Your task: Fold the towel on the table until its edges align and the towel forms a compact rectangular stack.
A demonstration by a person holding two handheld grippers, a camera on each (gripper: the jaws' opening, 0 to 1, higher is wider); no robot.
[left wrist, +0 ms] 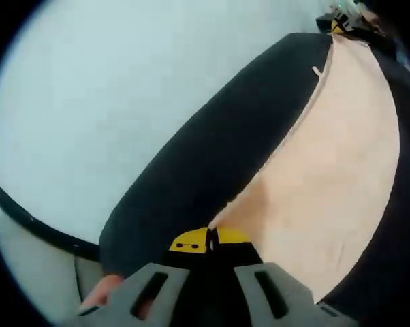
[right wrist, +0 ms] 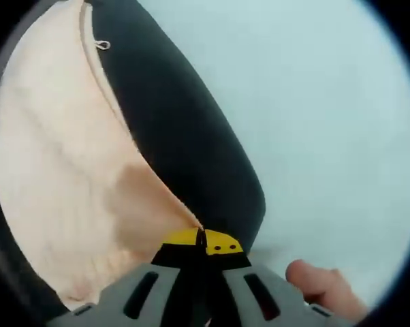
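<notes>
In the left gripper view the left gripper (left wrist: pixel 212 240) has its yellow-tipped jaws pressed together on a corner of the towel (left wrist: pixel 327 184), which spreads away from the tips toward the upper right over a black mat (left wrist: pixel 218 150). In the right gripper view the right gripper (right wrist: pixel 201 242) likewise pinches a towel corner between closed yellow tips, the cloth fanning up and to the left from the jaws. The towel is pale peach, soft and lightly creased, with a stitched hem along its edge and a small loop near the far corner. The mat lies on a pale table (left wrist: pixel 103 102). A fingertip (right wrist: pixel 324 286) shows beside the right gripper's body, and part of a finger (left wrist: pixel 103 291) beside the left one.
</notes>
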